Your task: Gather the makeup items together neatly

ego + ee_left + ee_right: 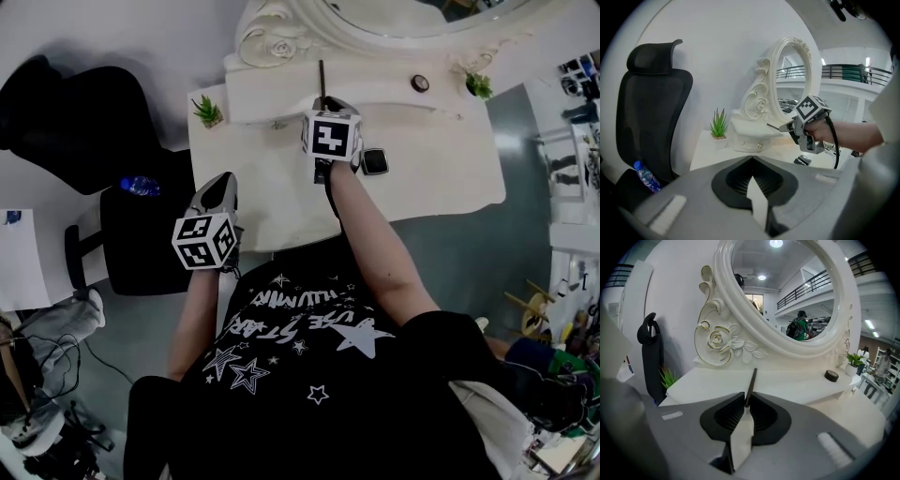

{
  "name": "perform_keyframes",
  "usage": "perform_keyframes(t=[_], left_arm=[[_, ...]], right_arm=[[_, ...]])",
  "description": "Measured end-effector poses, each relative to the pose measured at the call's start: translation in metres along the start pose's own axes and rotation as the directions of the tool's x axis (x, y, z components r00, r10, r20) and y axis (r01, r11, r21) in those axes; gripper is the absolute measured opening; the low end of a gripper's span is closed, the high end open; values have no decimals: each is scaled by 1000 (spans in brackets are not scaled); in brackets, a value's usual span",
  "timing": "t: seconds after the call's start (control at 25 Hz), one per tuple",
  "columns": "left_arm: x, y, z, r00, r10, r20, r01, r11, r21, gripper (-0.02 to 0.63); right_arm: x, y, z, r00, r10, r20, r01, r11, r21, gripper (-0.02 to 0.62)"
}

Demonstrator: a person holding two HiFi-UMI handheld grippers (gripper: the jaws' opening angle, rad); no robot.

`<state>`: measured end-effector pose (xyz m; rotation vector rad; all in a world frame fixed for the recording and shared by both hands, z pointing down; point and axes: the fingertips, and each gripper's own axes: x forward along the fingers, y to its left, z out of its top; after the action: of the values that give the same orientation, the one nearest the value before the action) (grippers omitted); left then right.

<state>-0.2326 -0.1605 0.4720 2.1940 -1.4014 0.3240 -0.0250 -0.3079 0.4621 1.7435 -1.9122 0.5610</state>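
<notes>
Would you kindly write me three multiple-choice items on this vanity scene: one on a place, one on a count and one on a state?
1. Where does the small black jar stand? A on the mirror's shelf; B on a stool; C inside a drawer.
2. How many potted plants stand on the vanity? A one; B two; C four.
3. How are the right gripper's jaws? A wide apart, empty; B shut on a thin dark stick; C shut on a sponge.
Answers: 1 A, it sits at the shelf's right end. 2 B, one at each end. 3 B, the stick runs out from between closed jaws.
</notes>
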Motion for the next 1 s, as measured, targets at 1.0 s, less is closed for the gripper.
perform_keyframes(t=[1.0], left_arm=[[-8, -38, -19, 994, -102, -35, 103, 993, 48, 2]], right_arm=[[-81, -57, -25, 993, -66, 94, 64, 998, 24, 63]])
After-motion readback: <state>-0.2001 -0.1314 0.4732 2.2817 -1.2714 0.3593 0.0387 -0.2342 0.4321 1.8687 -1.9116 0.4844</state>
